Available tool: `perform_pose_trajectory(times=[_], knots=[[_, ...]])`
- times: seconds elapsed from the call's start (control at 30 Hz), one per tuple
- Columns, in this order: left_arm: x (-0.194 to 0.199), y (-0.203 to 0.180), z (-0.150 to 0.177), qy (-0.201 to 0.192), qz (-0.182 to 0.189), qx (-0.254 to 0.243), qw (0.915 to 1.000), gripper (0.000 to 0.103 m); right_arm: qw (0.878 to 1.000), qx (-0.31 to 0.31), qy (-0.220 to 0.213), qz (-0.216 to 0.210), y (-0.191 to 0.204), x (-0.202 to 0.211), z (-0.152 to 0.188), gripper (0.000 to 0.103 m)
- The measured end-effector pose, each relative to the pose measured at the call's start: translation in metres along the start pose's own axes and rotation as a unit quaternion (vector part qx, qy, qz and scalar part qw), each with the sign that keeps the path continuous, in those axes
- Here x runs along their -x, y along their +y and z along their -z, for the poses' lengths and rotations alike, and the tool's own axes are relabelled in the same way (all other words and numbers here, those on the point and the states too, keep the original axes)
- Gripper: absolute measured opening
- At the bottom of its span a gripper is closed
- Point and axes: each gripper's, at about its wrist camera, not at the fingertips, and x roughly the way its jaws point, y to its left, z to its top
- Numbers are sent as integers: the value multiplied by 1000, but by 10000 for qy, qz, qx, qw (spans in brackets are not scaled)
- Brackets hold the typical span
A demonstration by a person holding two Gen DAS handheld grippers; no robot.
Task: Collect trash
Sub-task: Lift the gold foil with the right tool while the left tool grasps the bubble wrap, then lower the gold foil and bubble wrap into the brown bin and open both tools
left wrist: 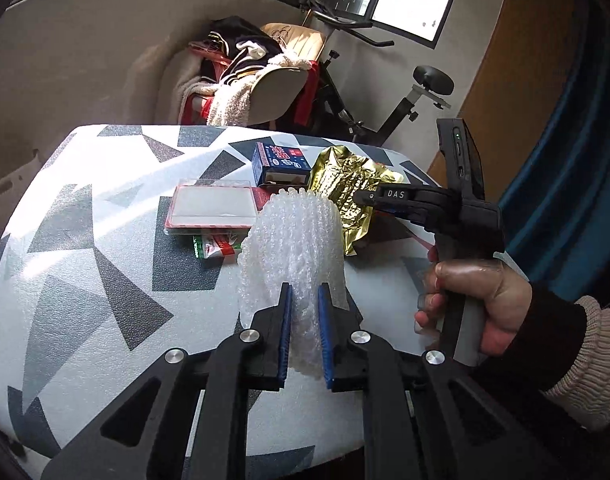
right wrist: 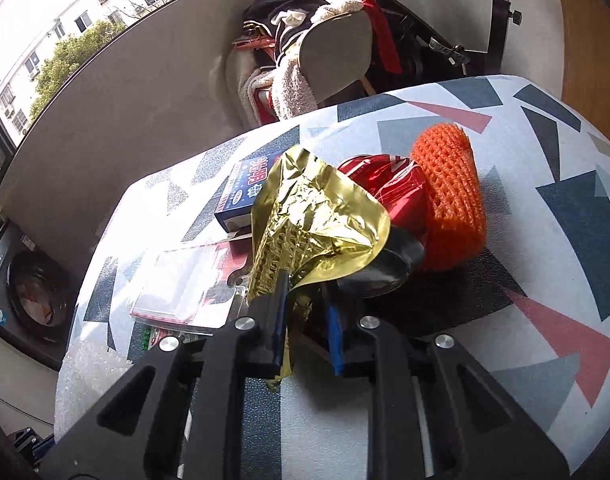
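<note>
White foam netting (left wrist: 293,256) is clamped upright over the patterned table (left wrist: 85,248) by the left gripper (left wrist: 305,332); crumpled gold foil (right wrist: 305,224), pinched by the right gripper (right wrist: 305,320), partly hides a red wrapper (right wrist: 389,188).

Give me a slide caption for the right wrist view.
Right gripper pinching crumpled gold foil above a patterned table strewn with wrappers.
</note>
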Motion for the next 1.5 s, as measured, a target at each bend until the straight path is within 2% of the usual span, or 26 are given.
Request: perform_pose_trajectory(times=[0.33, 0.53, 0.8, 1.03, 1.5], knots=[[47, 14, 12, -446, -134, 409, 9981, 13, 9978, 34, -631, -210, -13, 67, 29, 16], [55, 12, 30, -310, -24, 572, 9979, 13, 9960, 419, -792, 20, -18, 114, 63, 16], [69, -10, 64, -68, 93, 415, 9991, 13, 9958, 638, -651, -126, -20, 154, 102, 16], [84, -22, 87, 85, -2, 183, 9998, 13, 9964, 639, -501, -246, -20, 168, 137, 16], [91, -38, 106, 250, -43, 173, 9995, 13, 9942, 931, -423, -344, -7, 193, 164, 16]])
